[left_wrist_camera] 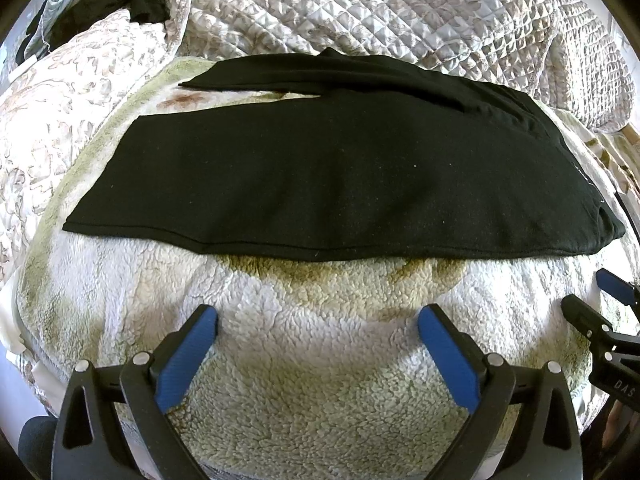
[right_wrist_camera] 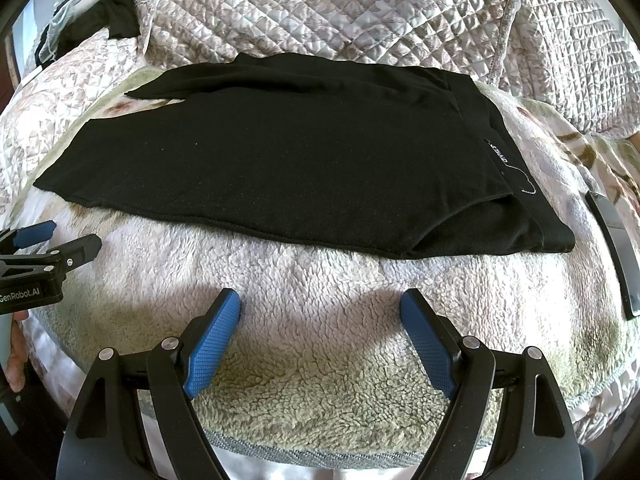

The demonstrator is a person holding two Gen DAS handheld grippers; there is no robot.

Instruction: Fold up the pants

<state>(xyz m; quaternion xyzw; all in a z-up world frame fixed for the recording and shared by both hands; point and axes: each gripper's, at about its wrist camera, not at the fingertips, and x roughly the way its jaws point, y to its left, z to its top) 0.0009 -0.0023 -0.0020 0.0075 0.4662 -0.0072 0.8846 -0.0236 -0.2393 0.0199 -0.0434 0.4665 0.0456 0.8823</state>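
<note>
Pants (left_wrist_camera: 320, 168), black, lie spread flat on the fleece blanket (left_wrist_camera: 320, 360) ahead of both my grippers, legs running out to the left and the waistband (right_wrist_camera: 516, 184) to the right. They look already doubled lengthwise, one leg over the other, with a narrower strip of leg showing along the far edge (left_wrist_camera: 256, 80). A small white label and a loose white thread (right_wrist_camera: 520, 184) sit at the waistband end.

My left gripper (left_wrist_camera: 318, 320) is released, its blue pads (left_wrist_camera: 188, 352) spread wide, hovering over bare fleece just short of the near hem, touching nothing. My right gripper (right_wrist_camera: 320, 304) is likewise released and empty, pads apart, over the blanket just short of the pants' near edge. Each gripper shows at the edge of the other's view, beside one another.

Right of my right gripper, a dark flat phone-like slab (right_wrist_camera: 616, 248) rests on the blanket, apart from the waistband. Beyond the pants a quilted bedspread (right_wrist_camera: 360, 12) is bunched up.
</note>
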